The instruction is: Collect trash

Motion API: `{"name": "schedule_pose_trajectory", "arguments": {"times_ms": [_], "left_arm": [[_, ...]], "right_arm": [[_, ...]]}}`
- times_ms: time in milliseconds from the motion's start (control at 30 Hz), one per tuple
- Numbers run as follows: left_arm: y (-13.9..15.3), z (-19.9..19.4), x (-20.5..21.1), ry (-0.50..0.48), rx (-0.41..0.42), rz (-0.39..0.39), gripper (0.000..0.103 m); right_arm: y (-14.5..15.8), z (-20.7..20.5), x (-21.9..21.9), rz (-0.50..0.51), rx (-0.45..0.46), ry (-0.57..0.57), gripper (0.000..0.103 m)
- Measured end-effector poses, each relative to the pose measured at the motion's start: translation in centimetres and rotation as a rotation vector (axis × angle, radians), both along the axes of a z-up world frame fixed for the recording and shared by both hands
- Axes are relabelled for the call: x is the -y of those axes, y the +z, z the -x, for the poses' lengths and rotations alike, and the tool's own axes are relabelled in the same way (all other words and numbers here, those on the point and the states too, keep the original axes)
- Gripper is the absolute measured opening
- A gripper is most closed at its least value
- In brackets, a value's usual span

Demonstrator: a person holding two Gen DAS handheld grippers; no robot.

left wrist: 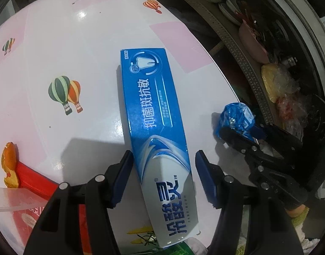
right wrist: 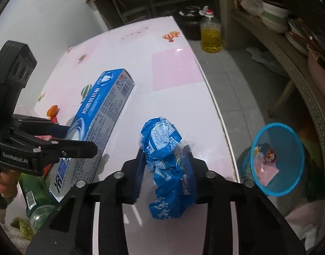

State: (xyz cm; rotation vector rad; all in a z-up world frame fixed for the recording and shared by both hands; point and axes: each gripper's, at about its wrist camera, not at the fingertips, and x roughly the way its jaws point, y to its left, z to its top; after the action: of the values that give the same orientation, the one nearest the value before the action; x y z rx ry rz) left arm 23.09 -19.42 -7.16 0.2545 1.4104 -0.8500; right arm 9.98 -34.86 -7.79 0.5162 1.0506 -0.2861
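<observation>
A blue toothpaste box (left wrist: pixel 156 125) lies on the white and pink table (left wrist: pixel 77 48). My left gripper (left wrist: pixel 163 159) is open, one finger on each side of the box's near end. The box also shows in the right wrist view (right wrist: pixel 98 116). My right gripper (right wrist: pixel 165 155) is shut on a crumpled blue plastic wrapper (right wrist: pixel 164 157), close over the table near its right edge. The wrapper (left wrist: pixel 234 119) and right gripper (left wrist: pixel 230 133) also show in the left wrist view. A blue mesh trash bin (right wrist: pixel 277 159) stands on the floor to the right, with some trash inside.
A red packet (left wrist: pixel 33 178) and an orange peel (left wrist: pixel 8 163) lie at the table's left. A green glass bottle (right wrist: pixel 37 201) lies near the front. An oil bottle (right wrist: pixel 210 33) stands on the floor. Shelves with bowls (right wrist: pixel 275 17) are at the right.
</observation>
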Motion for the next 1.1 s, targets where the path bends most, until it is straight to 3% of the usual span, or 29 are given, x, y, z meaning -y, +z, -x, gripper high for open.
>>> {"name": "schedule_pose_trajectory", "arguments": {"times_ms": [167,333,800,1100], "left_arm": [[0.1,0.5,0.3,-0.015,0.051,-0.029,0.059],[0.3,0.9,0.5,-0.019,0.086,-0.037,0.052],[4.7,2.4,0.2,-0.027,0.296,0.033,0.049],[6.6,3.2,-0.2,-0.025,0.376,0.070,0.049]], "right_arm": [[0.0,0.7,0.1,-0.016,-0.002,-0.058,0.028],[0.2,1.2,0.0,-0.021,0.007,-0.100,0.027],[1.6,1.6,0.0,-0.023,0.056,-0.124,0.026],[2.1,1.6,-0.1,-0.023,0.068,-0.125,0.026]]}}
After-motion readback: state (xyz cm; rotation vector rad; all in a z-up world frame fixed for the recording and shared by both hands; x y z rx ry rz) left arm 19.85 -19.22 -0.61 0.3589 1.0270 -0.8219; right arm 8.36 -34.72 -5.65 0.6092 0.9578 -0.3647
